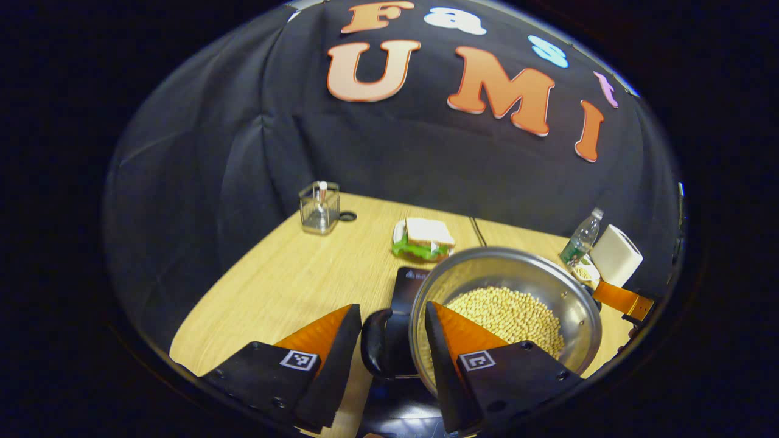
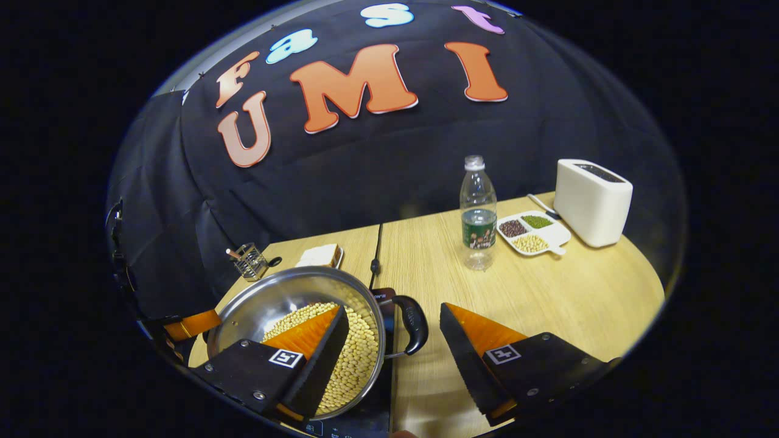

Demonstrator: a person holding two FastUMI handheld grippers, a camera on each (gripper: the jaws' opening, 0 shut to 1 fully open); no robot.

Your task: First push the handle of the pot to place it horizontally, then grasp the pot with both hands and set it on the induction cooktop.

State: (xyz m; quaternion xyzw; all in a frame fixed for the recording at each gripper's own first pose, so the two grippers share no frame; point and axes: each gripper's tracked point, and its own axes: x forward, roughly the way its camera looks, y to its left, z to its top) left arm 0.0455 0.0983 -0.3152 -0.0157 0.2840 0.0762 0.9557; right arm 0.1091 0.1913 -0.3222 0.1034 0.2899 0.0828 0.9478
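Pale wood-grain table [image 2: 548, 292] spreads under both views, backed by the booth's black cloth. On it, the left gripper [image 1: 392, 340] stands wide, its fingers straddling the round stainless-steel pot of yellow soybeans [image 1: 535, 286] at its near rim: one finger lies inside over the beans, the other outside past the black looped handle [image 1: 376, 347], and neither presses on anything. The right gripper [image 2: 395, 347] is likewise spread wide, one finger over the beans in the pot [image 2: 268, 304], the other out over bare table, with the opposite black handle [image 2: 414, 325] in the gap between them, untouched. The pot sits on, or just over, the black flat induction cooktop [image 1: 409, 289], whose edge shows beneath it in both views [image 2: 380, 298]; whether the base rests fully on the glass I cannot tell. Judging by this, the step in hand is the two-handed carry or its very end. To do it well, each gripper should close on its handle or rim wall squarely, both at the same height, so the loose beans stay level, and the pot should be centred on the cooktop before either lets go. Farther out stand a sandwich on a plate [image 1: 426, 240], a clear glass holder [image 1: 319, 207], a clear plastic water bottle [image 2: 478, 213], a white divided dish of beans [image 2: 532, 234] and a white toaster [image 2: 591, 201].
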